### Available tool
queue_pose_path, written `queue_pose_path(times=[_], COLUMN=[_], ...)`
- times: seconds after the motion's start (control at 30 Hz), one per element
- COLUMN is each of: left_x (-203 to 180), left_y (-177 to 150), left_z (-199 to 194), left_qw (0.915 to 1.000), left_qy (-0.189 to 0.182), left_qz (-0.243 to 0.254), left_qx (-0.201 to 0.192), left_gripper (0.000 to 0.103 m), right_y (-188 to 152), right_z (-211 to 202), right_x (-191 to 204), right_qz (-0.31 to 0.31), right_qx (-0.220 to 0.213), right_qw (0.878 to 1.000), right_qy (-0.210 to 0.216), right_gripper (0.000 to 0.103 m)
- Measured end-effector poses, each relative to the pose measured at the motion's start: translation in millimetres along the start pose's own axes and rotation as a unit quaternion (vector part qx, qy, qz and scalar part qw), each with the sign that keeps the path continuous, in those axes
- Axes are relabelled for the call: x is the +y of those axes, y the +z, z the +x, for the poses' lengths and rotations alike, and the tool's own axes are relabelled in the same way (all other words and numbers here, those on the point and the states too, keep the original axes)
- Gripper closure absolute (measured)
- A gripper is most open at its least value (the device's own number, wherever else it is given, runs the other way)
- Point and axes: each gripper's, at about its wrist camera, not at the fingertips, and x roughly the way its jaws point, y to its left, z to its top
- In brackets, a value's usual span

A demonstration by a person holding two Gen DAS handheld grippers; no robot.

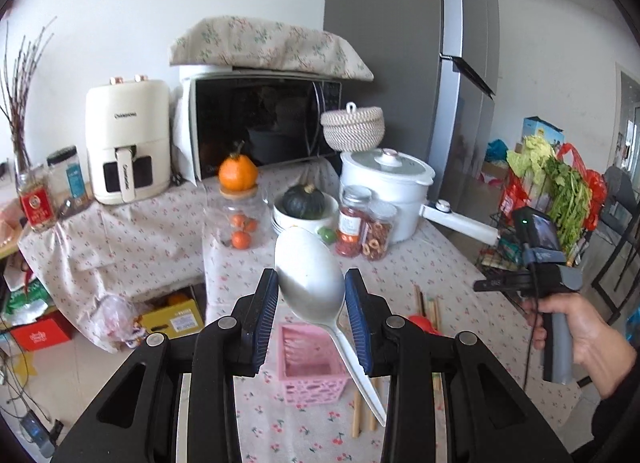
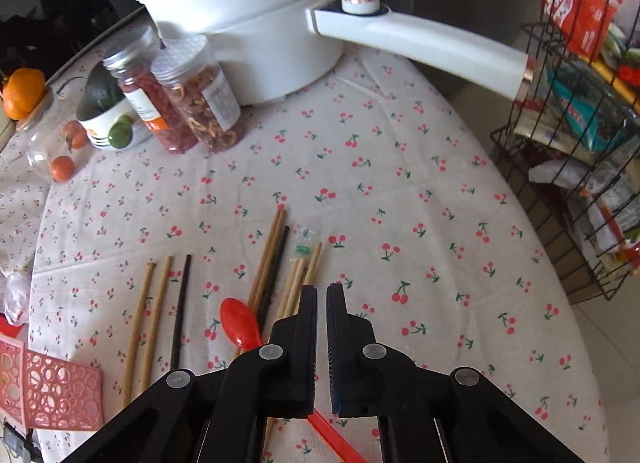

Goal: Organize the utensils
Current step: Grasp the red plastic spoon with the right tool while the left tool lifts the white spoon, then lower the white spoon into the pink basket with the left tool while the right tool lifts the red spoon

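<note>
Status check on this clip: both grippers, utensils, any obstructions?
Left gripper shut on white spoon, above pink basket. Right gripper shut, empty. Red spoon, chopsticks on the tablecloth. Nothing blocking.

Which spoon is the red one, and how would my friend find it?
Look at the cherry-print tablecloth, in front of the white pot. Among the chopsticks lying there is the red spoon. It alone is bright red plastic with a rounded bowl; its neighbours are straight sticks.

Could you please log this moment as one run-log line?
left tool: shut on white spoon, lifted over pink basket | right tool: shut, empty | red spoon, chopsticks: on table
</note>
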Motion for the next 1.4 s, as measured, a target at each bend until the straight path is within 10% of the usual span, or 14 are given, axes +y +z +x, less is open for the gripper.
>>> queue_pose_path(times=[0.13, 0.3, 0.7, 1.0, 1.4], left_x=[9, 4, 8, 17, -2], left_y=[2, -2, -2, 4, -9], left_z=[3, 3, 14, 19, 54], left_qw=[0.9996, 0.9997, 0.9997, 0.9998, 0.9941], left_qy=[0.001, -0.004, 0.000, 0.013, 0.062], left_qz=[-0.025, -0.010, -0.008, -0.017, 0.068], left_qx=[0.012, 0.020, 0.025, -0.001, -0.057], left_gripper=[0.067, 0.067, 0.067, 0.067, 0.067], right_y=[-5, -22, -18, -20, -21], right_z=[-7, 14, 80, 102, 29], right_x=[-5, 12, 80, 83, 69], right_qz=[-0.019, -0.111, -0.200, -0.204, -0.160], right_qx=[-0.005, 0.045, 0.095, 0.102, 0.008], right_qw=[1.000, 0.992, 0.974, 0.974, 0.985], right_qy=[-0.003, 0.025, 0.048, 0.011, 0.060], right_gripper=[0.097, 0.064, 0.055, 0.075, 0.075])
